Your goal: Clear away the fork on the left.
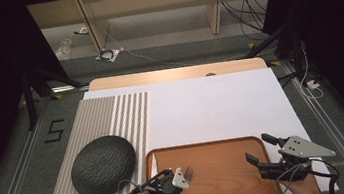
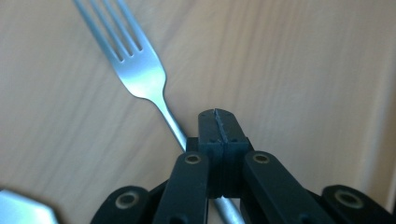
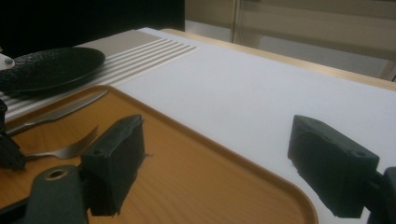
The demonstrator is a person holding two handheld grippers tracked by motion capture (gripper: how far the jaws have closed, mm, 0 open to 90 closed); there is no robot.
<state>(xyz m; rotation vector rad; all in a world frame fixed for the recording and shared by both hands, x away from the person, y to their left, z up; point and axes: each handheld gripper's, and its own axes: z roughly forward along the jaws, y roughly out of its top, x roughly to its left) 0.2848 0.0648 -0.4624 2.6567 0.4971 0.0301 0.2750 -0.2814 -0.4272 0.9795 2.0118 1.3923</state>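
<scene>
A: Item one, the left gripper [image 1: 179,175]. Condition?

B: Its jaws are pressed together on the thin handle of a fork [image 2: 140,70]. In the left gripper view the handle runs in under the closed pads [image 2: 219,133] and comes out again below them, with the tines reaching away up and to the left.

A: Location, taking the wooden tray [image 1: 221,181] as the reference?

B: The left gripper sits over the tray's near left corner. The fork lies over the tray's left part, tines pointing toward the tray's far edge. In the right gripper view the fork [image 3: 65,149] shows low against the tray [image 3: 196,182]; whether it rests on the wood or hangs just above it cannot be told.

A: Item two, the right gripper [image 1: 259,152].

B: Its jaws stand wide apart with nothing between them. It is held at the tray's right edge, jaws pointing left and away over the tray's right part, well apart from the fork.

A: Further entries?

B: A knife [image 3: 56,112], lying in the tray beside the fork, on its far side in the right gripper view. A black plate [image 1: 103,165], just left of the tray, resting on a striped mat [image 1: 112,115]. A white sheet [image 1: 211,107] extends beyond the tray's far edge and under it.
</scene>
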